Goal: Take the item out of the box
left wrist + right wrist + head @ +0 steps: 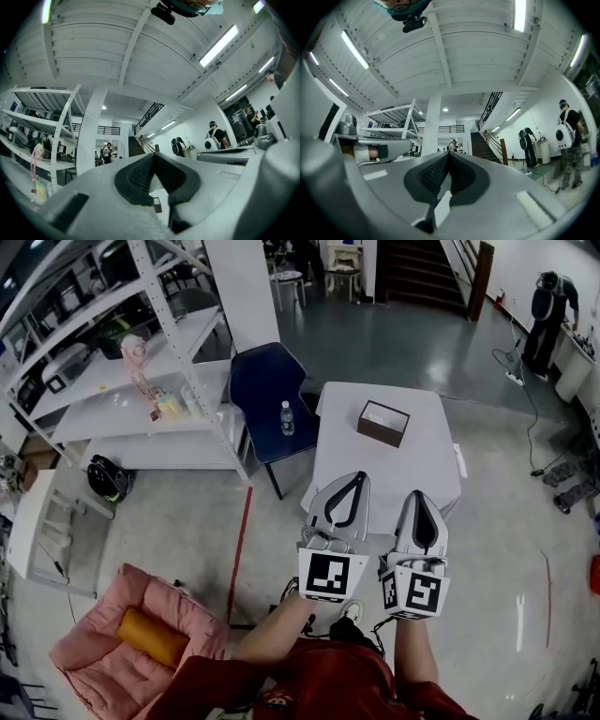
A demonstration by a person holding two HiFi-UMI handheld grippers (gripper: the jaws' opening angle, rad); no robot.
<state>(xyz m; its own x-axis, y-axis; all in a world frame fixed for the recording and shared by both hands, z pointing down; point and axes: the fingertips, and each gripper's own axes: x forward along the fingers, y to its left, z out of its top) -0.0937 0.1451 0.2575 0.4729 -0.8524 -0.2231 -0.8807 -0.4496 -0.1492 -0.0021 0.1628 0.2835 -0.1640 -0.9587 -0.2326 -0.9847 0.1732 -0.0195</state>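
Box (pixel 382 423) sitting on table (pixel 375 465), nothing out yet; I'm holding left gripper (pixel 355 478) & right gripper (pixel 419 497) short of it, both clenched, empty.

- A big open lab or workshop hall, with a polished concrete floor (pixel 403 343) and bare metal shelving (pixel 141 381).
- A staircase (pixel 422 268) climbs to a railed gallery, under strip lights (pixel 220 44).

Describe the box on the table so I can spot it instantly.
Find the white table right of the blue chair. On its far half sits the box: small, dark brown walls, open top, pale inside. The nearby clear bottle stands on the chair, not the table.
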